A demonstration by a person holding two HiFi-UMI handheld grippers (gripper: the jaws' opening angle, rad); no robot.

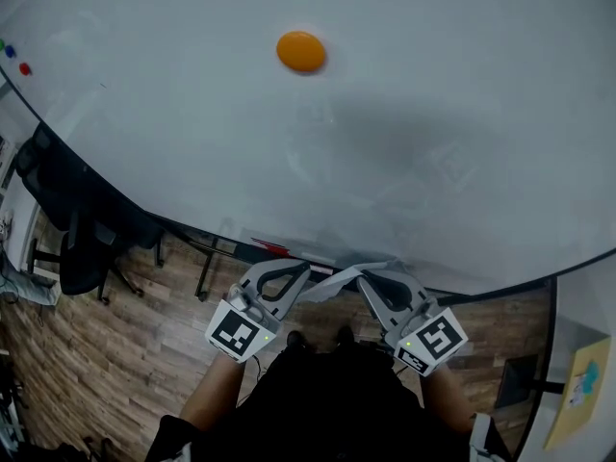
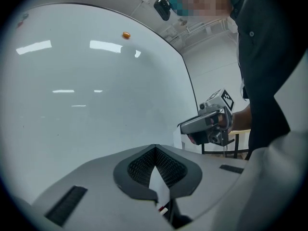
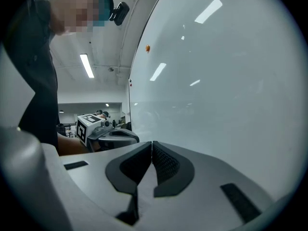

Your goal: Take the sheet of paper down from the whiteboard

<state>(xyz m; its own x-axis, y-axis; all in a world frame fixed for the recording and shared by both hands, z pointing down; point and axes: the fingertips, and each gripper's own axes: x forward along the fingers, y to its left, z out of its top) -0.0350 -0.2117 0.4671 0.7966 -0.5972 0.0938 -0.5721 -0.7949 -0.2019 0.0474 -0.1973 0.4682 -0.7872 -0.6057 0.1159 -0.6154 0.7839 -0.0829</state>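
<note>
The whiteboard fills the head view, and an orange magnet sits high on it with no sheet under it. The sheet of paper hangs off the board, stretched between both grippers below the board's lower edge. My left gripper is shut on the sheet's left end, and my right gripper is shut on its right end. In the left gripper view a white edge of the paper shows pinched in the left gripper. The right gripper pinches the paper the same way.
A black office chair stands on the wooden floor at left. A red marker lies on the board's tray. Small blue and red magnets sit at the board's far left. A yellow panel stands at right.
</note>
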